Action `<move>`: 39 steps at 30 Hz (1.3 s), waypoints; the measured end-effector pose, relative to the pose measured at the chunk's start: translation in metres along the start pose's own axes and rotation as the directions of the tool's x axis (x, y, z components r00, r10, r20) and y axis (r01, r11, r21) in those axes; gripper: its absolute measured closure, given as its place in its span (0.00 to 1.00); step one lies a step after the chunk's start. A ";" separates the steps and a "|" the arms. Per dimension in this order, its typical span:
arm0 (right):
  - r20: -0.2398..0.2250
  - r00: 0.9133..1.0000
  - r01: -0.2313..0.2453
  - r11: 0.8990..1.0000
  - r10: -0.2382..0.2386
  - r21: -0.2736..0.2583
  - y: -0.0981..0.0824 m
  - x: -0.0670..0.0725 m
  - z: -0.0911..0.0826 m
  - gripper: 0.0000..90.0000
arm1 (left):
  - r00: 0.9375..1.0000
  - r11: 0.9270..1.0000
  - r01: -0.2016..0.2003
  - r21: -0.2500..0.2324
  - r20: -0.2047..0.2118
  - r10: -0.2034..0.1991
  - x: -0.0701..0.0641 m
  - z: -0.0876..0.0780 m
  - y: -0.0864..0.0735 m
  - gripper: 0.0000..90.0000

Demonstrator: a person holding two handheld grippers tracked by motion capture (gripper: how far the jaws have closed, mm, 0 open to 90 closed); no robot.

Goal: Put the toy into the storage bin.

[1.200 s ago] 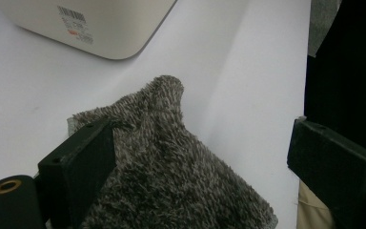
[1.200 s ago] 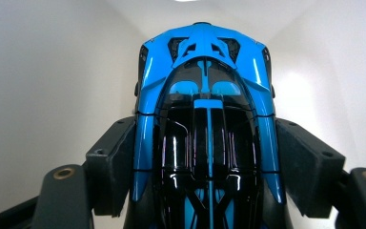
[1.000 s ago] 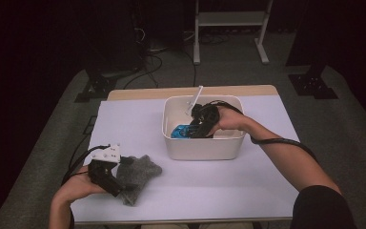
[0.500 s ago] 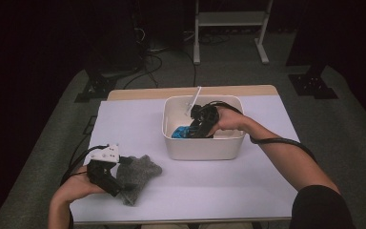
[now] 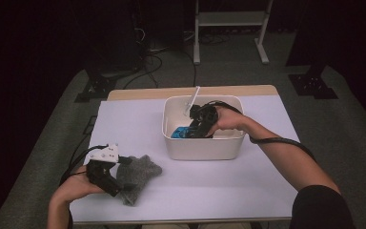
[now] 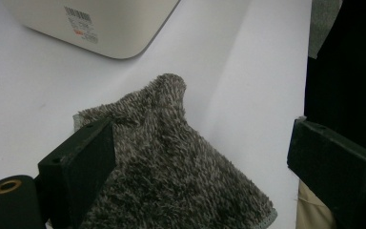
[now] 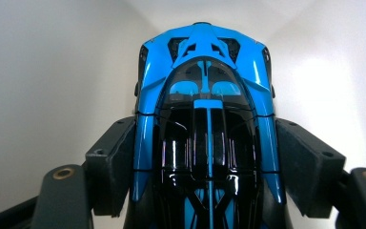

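Nearest the person, the left claw (image 5: pixel 116 183) sits at the near left of the counter (image 5: pixel 228 191), well apart from the white bin (image 5: pixel 204 149) and on its near-left side. Its jaws stand wide open, clamping nothing. In the left gripper view one jaw rests against the edge of the grey fuzzy cloth (image 6: pixel 171 167), while the other jaw is out past the counter's edge, clear of the fabric. The cloth (image 5: pixel 136 174) lies flat on the counter, spreading from the claw toward the bin without reaching it; the bin's lower corner, with a barcode label (image 6: pixel 80 23), shows beyond the cloth.

Farther off, the right claw (image 5: pixel 193 131) reaches down inside the bin from its right side, the hand (image 5: pixel 226 121) over the rim. The right gripper view shows the blue toy car (image 7: pixel 205 124) lengthwise between the two jaws, its flanks against both pads, so the claw (image 7: pixel 205 157) is closed on the car. The car's far end points at the bin's white inner wall (image 7: pixel 52 71). From above, the car (image 5: pixel 178 132) lies at the left part of the bin's floor.
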State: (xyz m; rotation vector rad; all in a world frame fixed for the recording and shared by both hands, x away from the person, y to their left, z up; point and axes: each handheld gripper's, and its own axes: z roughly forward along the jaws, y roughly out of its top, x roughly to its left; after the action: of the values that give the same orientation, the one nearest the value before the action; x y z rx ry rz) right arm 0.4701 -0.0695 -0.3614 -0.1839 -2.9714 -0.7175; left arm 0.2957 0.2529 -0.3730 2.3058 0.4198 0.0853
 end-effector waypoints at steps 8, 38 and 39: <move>-0.011 0.999 -0.040 0.998 0.039 -0.044 0.006 -0.005 -0.011 0.29 | 1.000 1.000 -0.001 -0.004 -0.001 0.001 -0.001 -0.001 0.001 0.09; 0.067 0.995 -0.056 0.985 0.068 -0.166 -0.015 0.017 -0.070 0.28 | 1.000 1.000 -0.001 0.000 -0.005 0.001 -0.003 0.004 0.001 0.09; 0.074 0.995 -0.056 0.984 0.070 -0.170 -0.015 0.019 -0.074 0.28 | 1.000 1.000 -0.002 0.000 -0.008 0.002 -0.003 0.003 0.001 0.09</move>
State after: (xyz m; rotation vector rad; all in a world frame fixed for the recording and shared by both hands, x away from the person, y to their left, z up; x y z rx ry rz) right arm 0.4532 -0.1152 -0.3008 -0.3236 -2.9629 -0.9742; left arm 0.2938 0.2492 -0.3744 2.3066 0.4215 0.0949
